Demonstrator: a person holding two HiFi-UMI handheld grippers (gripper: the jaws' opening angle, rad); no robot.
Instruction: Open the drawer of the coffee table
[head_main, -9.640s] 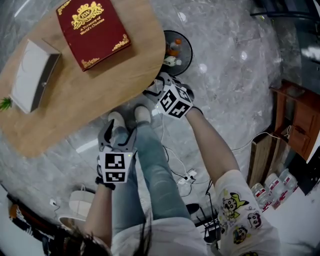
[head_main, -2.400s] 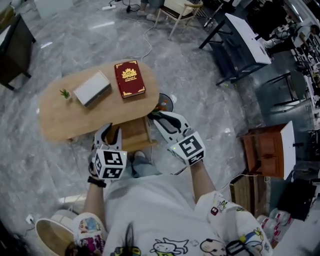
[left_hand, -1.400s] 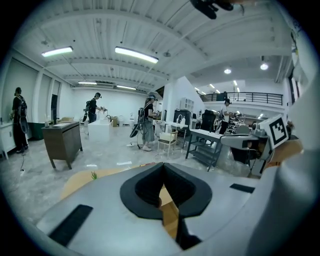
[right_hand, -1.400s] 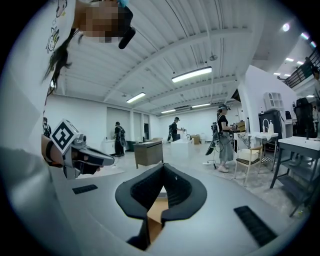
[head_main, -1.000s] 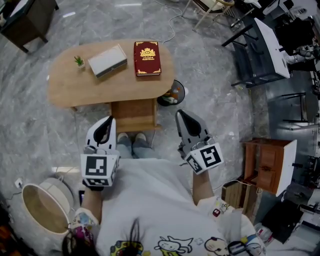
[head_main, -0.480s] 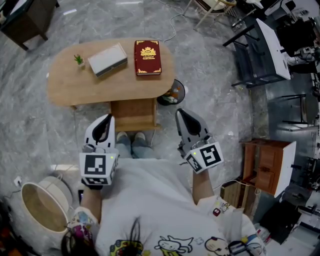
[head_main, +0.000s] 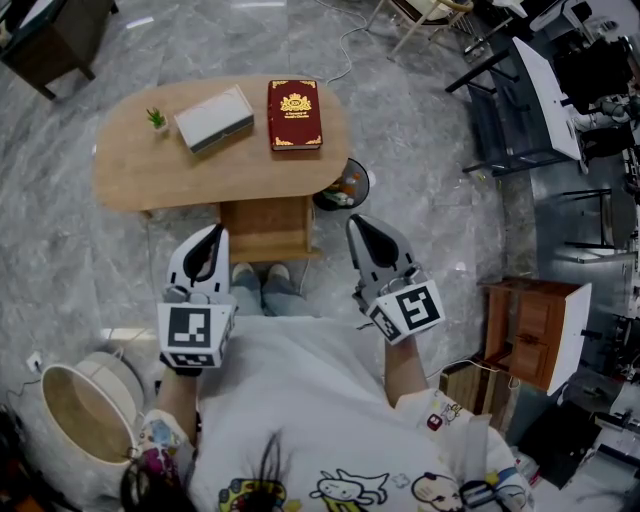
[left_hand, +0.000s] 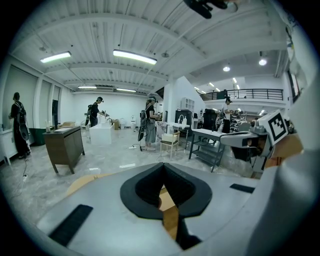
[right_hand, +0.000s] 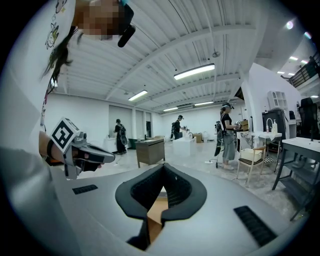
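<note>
The oval wooden coffee table (head_main: 130, 180) lies at the top of the head view. Its wooden drawer (head_main: 265, 228) juts out from under the near edge. My left gripper (head_main: 213, 236) hovers just left of the drawer's front, shut and holding nothing. My right gripper (head_main: 357, 223) hovers to the drawer's right, also shut and holding nothing. Neither touches the drawer. In the left gripper view the left gripper's (left_hand: 163, 166) dark pads meet over a glimpse of wood. The right gripper view shows the right gripper (right_hand: 163, 166) the same way.
A red book (head_main: 294, 115), a white box (head_main: 213, 118) and a tiny plant (head_main: 156, 120) sit on the tabletop. A dark round bin (head_main: 343, 187) stands by the table's right end. A pale basket (head_main: 85, 420) is at lower left, a brown cabinet (head_main: 540, 325) at right.
Over the last second almost nothing has shifted. Compared with the older frames, both grippers have drawn back from the table edge and the drawer now stands out.
</note>
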